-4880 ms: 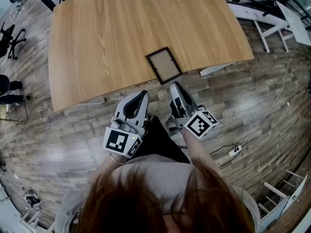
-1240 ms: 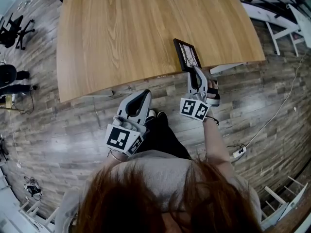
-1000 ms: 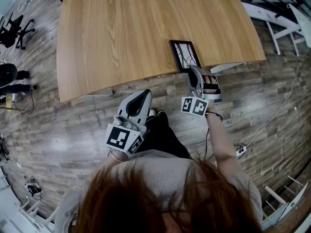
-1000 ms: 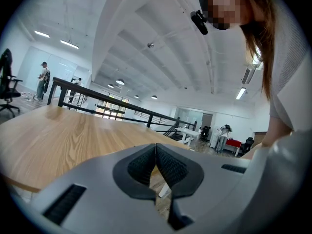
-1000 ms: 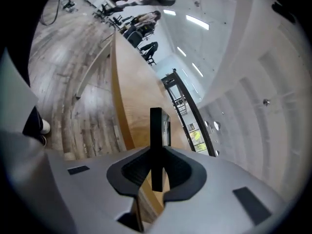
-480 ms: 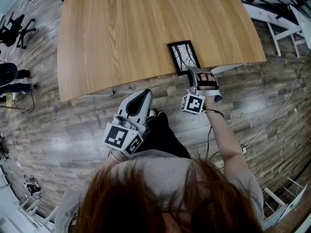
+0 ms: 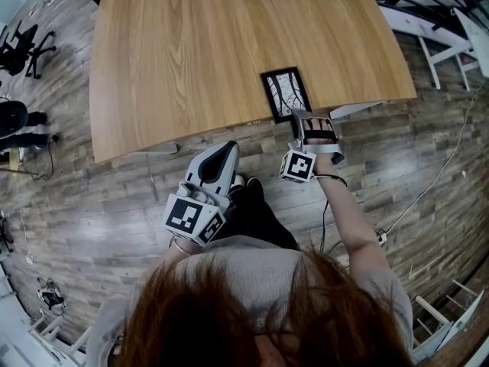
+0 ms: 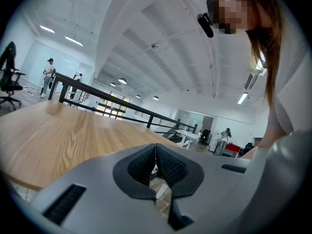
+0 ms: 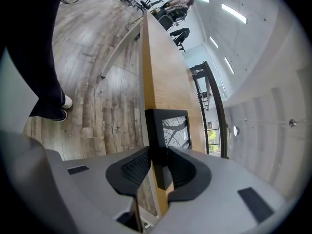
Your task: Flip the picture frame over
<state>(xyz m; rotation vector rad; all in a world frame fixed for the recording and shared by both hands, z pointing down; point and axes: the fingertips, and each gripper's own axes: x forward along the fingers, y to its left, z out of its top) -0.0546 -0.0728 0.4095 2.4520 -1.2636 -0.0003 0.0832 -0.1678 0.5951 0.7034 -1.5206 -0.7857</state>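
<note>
Gripping the near rim of the picture frame, the right gripper is clenched on the black moulding. The right gripper view shows that rim pinched between the two dark pads, with the jaws standing slightly apart around it. The frame lies on the wooden table, at the table's near edge and toward its right-hand end. Its glazed side faces up, showing a black-and-white print of bare branches. Its short near side lies along the table's edge, and that is where the jaws bite. The gripper reaches in from just off the table, angled downward. Its marker cube sits back over the plank floor.

The left gripper hangs off the table as well, in front of the near edge and to the left of the frame, apart from both. In the left gripper view its ribbed pads are pressed together with nothing caught between them. It looks out low and almost level across the tabletop. Its marker cube is close to the person's body.

The rest of the tabletop is bare wood grain. Beyond the table's far left corner black office chairs stand on the floor. Off the table's right end there are white table legs.
</note>
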